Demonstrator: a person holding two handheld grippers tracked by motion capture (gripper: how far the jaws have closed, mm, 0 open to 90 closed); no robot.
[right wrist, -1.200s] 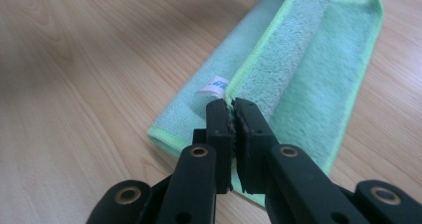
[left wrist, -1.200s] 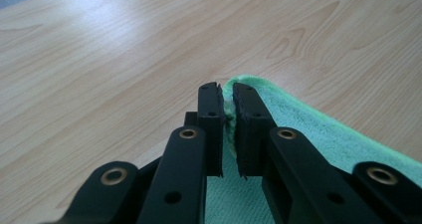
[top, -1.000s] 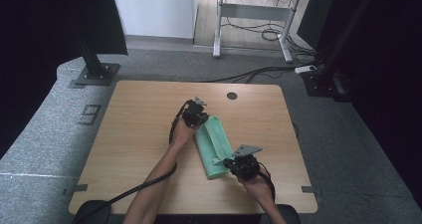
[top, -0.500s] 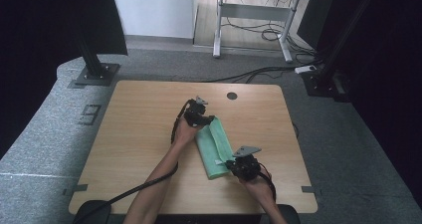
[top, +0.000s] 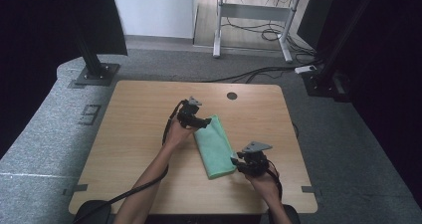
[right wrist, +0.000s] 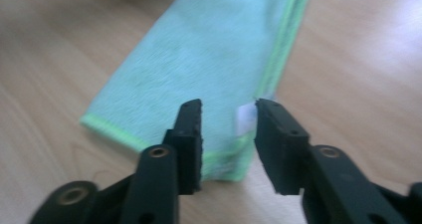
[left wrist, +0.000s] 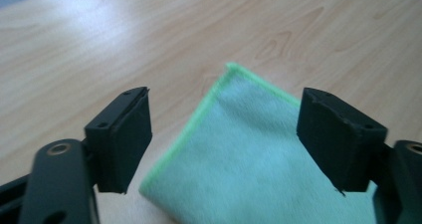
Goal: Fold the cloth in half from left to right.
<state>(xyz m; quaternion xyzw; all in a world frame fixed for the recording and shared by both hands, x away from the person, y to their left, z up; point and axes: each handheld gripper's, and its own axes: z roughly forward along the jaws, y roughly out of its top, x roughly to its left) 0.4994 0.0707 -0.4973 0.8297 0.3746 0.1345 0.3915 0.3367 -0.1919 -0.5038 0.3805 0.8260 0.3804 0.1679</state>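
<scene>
Lying folded near the table [top: 149,134] centre, long axis running far-left to near-right, the green cloth [top: 214,145] has the released left gripper [top: 198,120] at its far end and the right gripper [top: 238,160], jaws parted, straddling its near corner.

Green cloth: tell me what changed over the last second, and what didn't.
Little moved. The green cloth stayed folded in a long strip in the same spot on the table. The left gripper stayed at its far end, jaws open over the corner. The right gripper stayed at the near end, jaws part open astride that corner. Nothing was taken hold of or let go.
</scene>
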